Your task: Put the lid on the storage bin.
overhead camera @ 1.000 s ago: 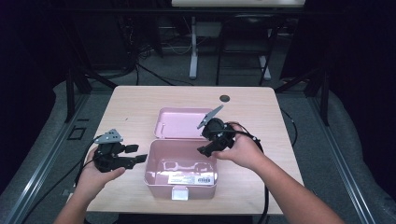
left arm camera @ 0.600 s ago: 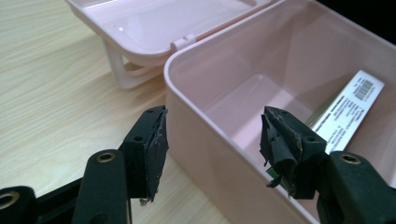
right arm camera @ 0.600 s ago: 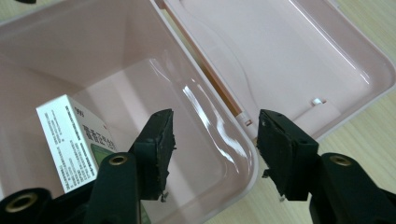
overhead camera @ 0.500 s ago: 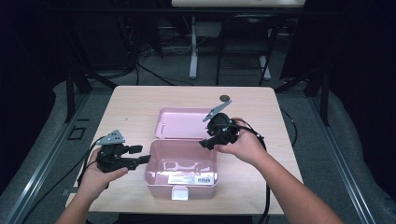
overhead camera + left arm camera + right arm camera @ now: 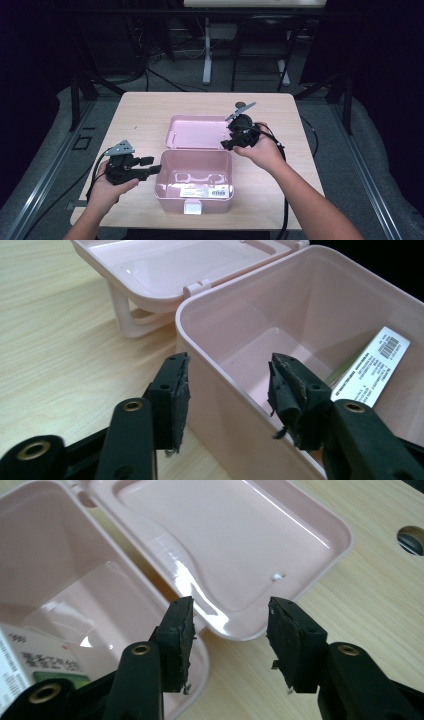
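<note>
Pink box [image 5: 194,179] stood on bench [image 5: 150,107], lid [image 5: 196,131] already flung back. Left tool [image 5: 227,387] straddled its wall, right tool [image 5: 230,630] over lid corner, both wide, empty. Labelled packet [image 5: 370,367] inside, possibly still to remove.

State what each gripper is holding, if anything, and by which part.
Nothing: the left gripper straddles the pink box's wall, jaws open; the right gripper is open and empty.

The open pink box [image 5: 194,172] and its laid-back lid [image 5: 196,131] block mid-table — bare wood on both sides.
</note>
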### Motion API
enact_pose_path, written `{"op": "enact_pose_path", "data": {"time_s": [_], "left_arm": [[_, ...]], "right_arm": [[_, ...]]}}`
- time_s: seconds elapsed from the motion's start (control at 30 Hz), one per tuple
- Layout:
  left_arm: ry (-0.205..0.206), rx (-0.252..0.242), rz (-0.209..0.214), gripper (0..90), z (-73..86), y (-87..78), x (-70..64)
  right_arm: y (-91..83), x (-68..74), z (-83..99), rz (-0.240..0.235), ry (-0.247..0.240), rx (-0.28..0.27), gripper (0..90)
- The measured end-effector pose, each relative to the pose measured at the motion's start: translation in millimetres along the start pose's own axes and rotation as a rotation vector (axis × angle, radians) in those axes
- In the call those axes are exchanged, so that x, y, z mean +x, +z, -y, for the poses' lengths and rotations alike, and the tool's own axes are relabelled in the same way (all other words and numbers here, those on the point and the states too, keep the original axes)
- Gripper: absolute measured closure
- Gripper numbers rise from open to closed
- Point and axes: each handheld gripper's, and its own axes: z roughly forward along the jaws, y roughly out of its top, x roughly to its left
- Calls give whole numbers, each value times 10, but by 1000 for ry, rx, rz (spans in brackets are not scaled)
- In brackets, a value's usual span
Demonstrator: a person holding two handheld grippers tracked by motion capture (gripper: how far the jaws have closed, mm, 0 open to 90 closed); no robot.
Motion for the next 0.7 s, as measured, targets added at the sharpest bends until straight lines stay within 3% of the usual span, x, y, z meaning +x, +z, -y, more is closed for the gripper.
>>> {"op": "enact_pose_path", "data": {"time_s": [0.23,0.4,0.7], "left_arm": [[-18,20,10,623,16,21,-12],[-3,25,23,712,11,19,-36],[14,36,26,735,10,26,-66]], "right_arm": [[83,-144,-10,24,69,2,552],[164,-222,-29,43,111,4,566],[322,-322,-77,65,173,3,592]]}}
